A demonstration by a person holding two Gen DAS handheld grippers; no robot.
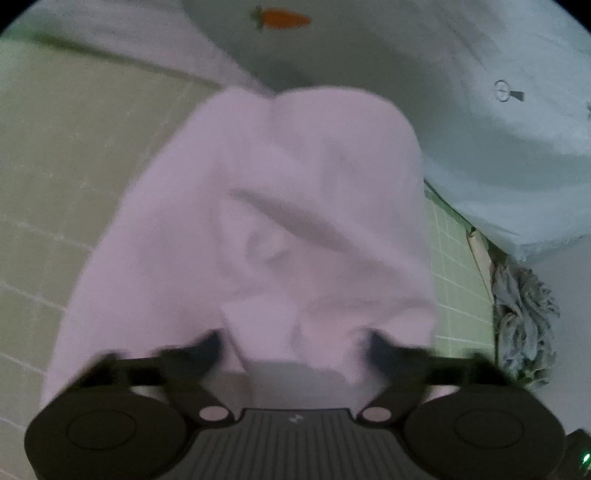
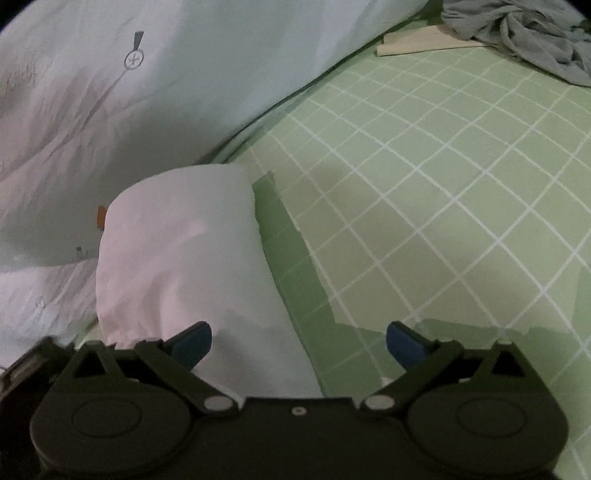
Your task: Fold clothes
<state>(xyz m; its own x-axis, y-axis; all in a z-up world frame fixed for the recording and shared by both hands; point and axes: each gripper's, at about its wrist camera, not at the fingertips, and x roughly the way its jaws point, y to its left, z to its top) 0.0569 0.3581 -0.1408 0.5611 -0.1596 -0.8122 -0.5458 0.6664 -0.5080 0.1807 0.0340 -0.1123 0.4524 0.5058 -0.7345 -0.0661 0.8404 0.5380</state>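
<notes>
A pale pink-white garment [image 1: 280, 221] lies bunched on the green checked sheet [image 1: 74, 155]. It fills the middle of the left wrist view, which is blurred. My left gripper [image 1: 295, 343] is open right over its near edge, with cloth between the spread fingers. In the right wrist view the same garment [image 2: 184, 251] lies left of centre. My right gripper [image 2: 299, 343] is open, its left blue fingertip [image 2: 194, 341] over the garment's near edge and its right fingertip [image 2: 404, 341] over bare sheet [image 2: 443, 166].
A light blue-white quilt [image 2: 110, 92] with small prints and a carrot print [image 1: 282, 18] lies behind the garment. A crumpled grey cloth [image 2: 524, 33] and a flat beige piece [image 2: 417, 42] lie at the far right of the sheet.
</notes>
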